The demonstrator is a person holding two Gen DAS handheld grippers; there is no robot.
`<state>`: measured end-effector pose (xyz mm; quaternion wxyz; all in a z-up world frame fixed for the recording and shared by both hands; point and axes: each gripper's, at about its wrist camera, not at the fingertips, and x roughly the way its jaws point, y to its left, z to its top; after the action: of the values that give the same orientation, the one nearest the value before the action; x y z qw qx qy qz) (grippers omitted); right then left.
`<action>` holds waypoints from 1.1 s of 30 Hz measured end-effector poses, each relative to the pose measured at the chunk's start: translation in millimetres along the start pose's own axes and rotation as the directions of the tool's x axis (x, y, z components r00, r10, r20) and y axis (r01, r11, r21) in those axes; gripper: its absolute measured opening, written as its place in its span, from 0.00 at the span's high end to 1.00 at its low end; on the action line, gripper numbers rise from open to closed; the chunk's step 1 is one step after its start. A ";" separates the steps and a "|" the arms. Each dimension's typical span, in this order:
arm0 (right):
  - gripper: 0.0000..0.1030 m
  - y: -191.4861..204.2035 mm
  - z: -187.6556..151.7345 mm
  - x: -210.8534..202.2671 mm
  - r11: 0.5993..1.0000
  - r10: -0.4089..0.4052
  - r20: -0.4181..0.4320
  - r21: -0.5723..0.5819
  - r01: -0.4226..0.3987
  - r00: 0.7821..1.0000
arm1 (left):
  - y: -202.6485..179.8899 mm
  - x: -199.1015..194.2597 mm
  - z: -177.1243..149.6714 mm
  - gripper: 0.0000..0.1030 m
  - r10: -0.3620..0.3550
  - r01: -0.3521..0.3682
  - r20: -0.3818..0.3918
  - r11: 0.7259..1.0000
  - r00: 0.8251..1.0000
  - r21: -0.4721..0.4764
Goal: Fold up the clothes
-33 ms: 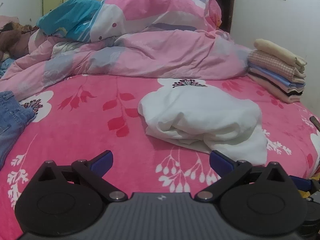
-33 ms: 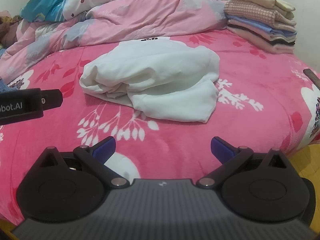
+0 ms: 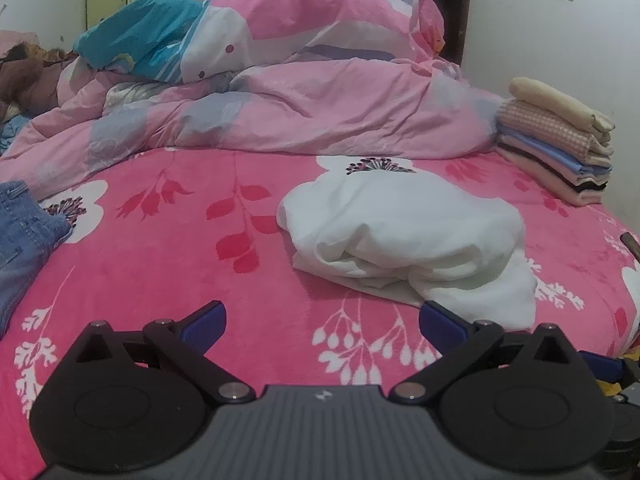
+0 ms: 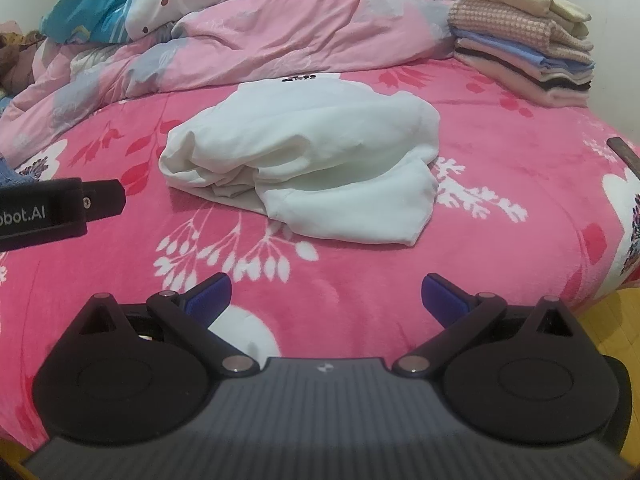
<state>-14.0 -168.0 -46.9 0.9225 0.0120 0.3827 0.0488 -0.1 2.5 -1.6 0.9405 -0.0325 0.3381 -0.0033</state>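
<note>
White garment (image 4: 304,168) lies loosely bundled mid-bed, folded stack (image 4: 524,44) at the far right corner. Left hand-held gripper (image 3: 322,320) and right hand-held gripper (image 4: 326,292) hover wide open, empty; it's either awaiting tidier folding or stacking.

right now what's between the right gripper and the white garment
Only bare pink floral bedspread: in the right wrist view nothing lies between the open right gripper and the white garment.

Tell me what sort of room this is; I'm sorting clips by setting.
Most likely a home bedroom: a bed with a pink floral blanket, a rumpled pink duvet, and a stack of folded clothes against the wall.
</note>
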 end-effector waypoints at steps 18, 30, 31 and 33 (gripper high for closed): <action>0.01 -1.1 0.8 7.3 1.000 -0.006 -0.003 0.016 0.006 1.000 | 29.1 13.2 -18.6 0.00 0.034 -0.035 0.060 0.999 0.998 0.006; 0.01 -0.7 3.0 9.1 1.000 -0.003 -0.010 0.016 0.003 1.000 | 29.6 14.6 -30.4 0.00 0.041 -0.041 0.067 0.999 0.997 -0.001; 0.01 -0.7 3.1 9.4 1.000 -0.003 -0.011 0.018 0.004 1.000 | 29.6 13.6 -30.5 0.00 0.042 -0.043 0.073 0.999 0.996 0.001; 0.01 -0.5 3.5 10.1 1.000 -0.005 -0.014 0.020 0.005 1.000 | 28.0 12.1 -29.5 0.00 0.044 -0.045 0.079 0.999 0.996 0.003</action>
<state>-4.4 -167.5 -51.6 0.9198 0.0200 0.3895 0.0428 -9.9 28.4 -33.7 0.9531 -0.0229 0.3012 0.0181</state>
